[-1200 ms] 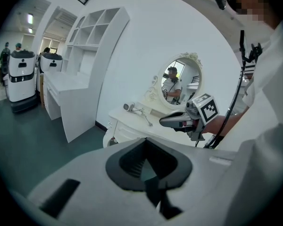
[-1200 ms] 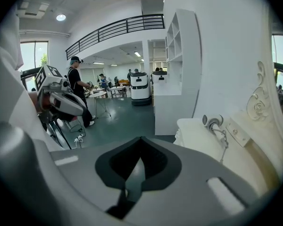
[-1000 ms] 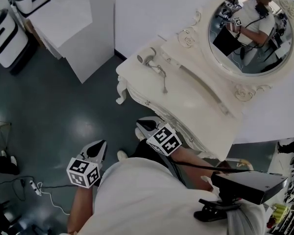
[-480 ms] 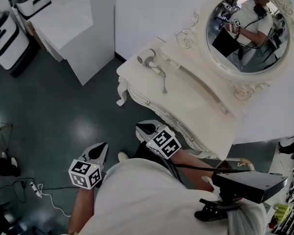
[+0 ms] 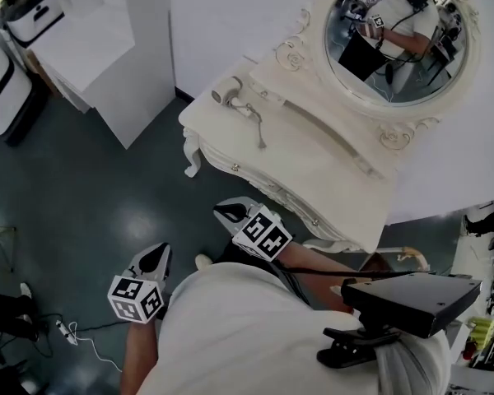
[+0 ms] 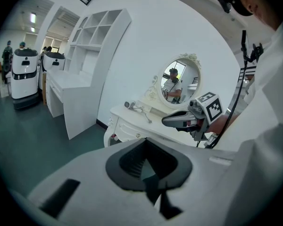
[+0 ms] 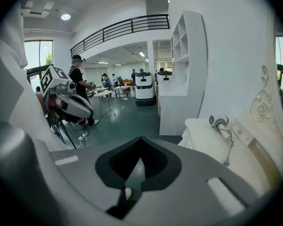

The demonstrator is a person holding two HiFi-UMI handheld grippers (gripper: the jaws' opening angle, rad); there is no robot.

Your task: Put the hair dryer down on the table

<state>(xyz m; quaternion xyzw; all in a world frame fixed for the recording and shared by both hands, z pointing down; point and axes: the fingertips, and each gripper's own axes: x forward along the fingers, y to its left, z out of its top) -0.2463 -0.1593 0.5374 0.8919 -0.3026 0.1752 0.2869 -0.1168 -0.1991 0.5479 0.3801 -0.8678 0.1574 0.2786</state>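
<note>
Bright, even light pours down from overhead. The dark floor [image 5: 82,179] carries a pale sheen off the tabletop's [image 5: 296,163] near-left corner. The tabletop itself runs almost washed out, with faint shadows. In the right gripper view a ceiling lamp [image 7: 66,16] and a window [image 7: 37,55] glow. Both gripper views bend hard, go black at the corners and turn soft in the near foreground.

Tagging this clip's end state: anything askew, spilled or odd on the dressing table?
Nothing stands out. The hair dryer lies near the dressing table's far left corner, its cord trailing loose across the top. The left gripper and right gripper are shut, empty, off the table.
</note>
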